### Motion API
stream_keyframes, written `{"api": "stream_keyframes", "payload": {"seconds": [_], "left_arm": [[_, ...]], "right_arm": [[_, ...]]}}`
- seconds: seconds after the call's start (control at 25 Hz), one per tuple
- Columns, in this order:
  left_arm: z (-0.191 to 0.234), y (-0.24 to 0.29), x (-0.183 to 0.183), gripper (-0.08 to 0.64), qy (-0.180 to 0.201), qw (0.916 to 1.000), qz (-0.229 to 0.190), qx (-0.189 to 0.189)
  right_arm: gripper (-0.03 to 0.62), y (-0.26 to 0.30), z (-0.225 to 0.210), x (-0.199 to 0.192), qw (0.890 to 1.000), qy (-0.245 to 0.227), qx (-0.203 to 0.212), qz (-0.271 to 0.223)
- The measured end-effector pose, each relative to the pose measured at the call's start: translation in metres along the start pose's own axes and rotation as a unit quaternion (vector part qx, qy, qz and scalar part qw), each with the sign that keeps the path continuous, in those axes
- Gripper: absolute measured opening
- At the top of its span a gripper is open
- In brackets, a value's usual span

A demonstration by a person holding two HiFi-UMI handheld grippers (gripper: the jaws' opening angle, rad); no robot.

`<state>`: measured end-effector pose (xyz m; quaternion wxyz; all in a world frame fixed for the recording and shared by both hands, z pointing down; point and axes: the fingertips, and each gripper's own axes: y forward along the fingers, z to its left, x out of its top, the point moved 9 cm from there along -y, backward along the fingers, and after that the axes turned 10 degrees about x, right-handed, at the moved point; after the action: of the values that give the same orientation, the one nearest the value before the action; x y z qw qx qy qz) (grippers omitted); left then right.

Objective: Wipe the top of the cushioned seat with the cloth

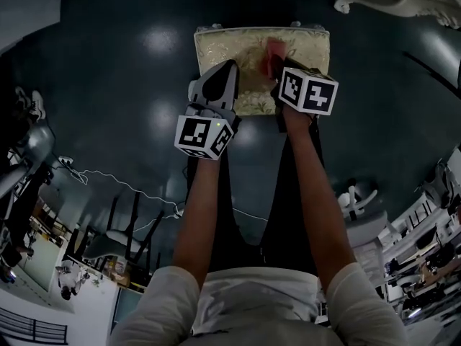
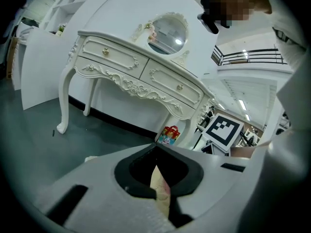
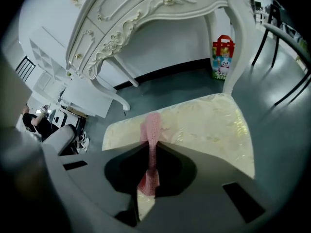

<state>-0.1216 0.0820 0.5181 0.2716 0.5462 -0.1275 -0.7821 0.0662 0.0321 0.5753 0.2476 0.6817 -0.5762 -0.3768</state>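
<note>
— What's around you?

— The white carved dressing table (image 2: 136,74) with its oval mirror (image 2: 167,33) stands just beyond the cushioned seat (image 1: 245,49). A red gift bag (image 3: 222,57) sits on the dark floor (image 1: 108,85) beside one of the table's legs. Black chair legs (image 3: 286,62) are off to my right, and a pale cable (image 1: 126,185) trails over the floor on my left. In the head view my own arms and both grippers cover the seat's near edge.

— And the cloth?

— The pink cloth (image 3: 150,125) is on top of the seat, a little right of the middle in the head view. My right gripper (image 3: 151,147) has it. The jaws are closed on it, and it comes out past the tips in a narrow strip that lies on the pale gold cushion.

— Your left?

— My left gripper (image 2: 155,152) is over the near left part of the seat, with its jaws drawn together. A sliver of pale fabric shows in the gap behind the tips. I cannot tell whether it's pinched there or only seen through the gap.
</note>
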Motion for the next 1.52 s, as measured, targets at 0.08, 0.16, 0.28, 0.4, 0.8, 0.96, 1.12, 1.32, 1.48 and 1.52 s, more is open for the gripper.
{"api": "stream_keyframes", "payload": {"seconds": [0.08,0.16,0.28,0.4,0.8,0.96,1.12,1.32,1.48,1.52], "left_arm": [[-0.013,0.007,-0.003,0.012,0.006,0.9999,0.005,-0.011],[-0.025,0.014,-0.006,0.012,0.010,0.9997,0.009,-0.021],[-0.042,0.023,-0.010,0.012,0.016,0.9992,0.016,-0.033],[-0.056,0.031,-0.013,0.012,0.021,0.9985,0.022,-0.045],[-0.084,0.049,-0.022,0.012,0.032,0.9962,0.033,-0.074],[-0.083,0.050,-0.024,0.012,0.031,0.9962,0.035,-0.073],[-0.076,0.042,-0.023,0.012,0.027,0.9970,0.033,-0.064],[-0.045,0.023,-0.013,0.012,0.019,0.9992,0.020,-0.029],[-0.007,0.000,-0.008,0.012,0.024,0.9996,0.014,0.003],[0.003,-0.007,-0.006,0.012,0.023,0.9996,0.012,0.012]], "right_arm": [[0.025,-0.012,-0.015,0.003,1.000,0.005,-0.010,-0.007],[0.025,-0.025,-0.031,0.005,1.000,0.012,-0.019,-0.013],[0.025,-0.040,-0.050,0.009,0.999,0.011,-0.034,-0.019],[0.025,-0.055,-0.067,0.013,0.998,0.004,-0.051,-0.021],[0.025,-0.076,-0.130,0.013,0.995,0.050,-0.086,-0.027],[0.025,-0.072,-0.137,0.015,0.995,0.055,-0.083,-0.025],[0.025,-0.078,-0.128,0.016,0.994,0.045,-0.091,-0.035],[0.025,-0.089,-0.083,0.025,0.996,0.040,-0.039,-0.075],[0.025,-0.061,-0.021,0.017,0.998,0.011,0.028,-0.058],[0.025,-0.049,-0.004,0.012,0.998,0.006,0.043,-0.048]]}}
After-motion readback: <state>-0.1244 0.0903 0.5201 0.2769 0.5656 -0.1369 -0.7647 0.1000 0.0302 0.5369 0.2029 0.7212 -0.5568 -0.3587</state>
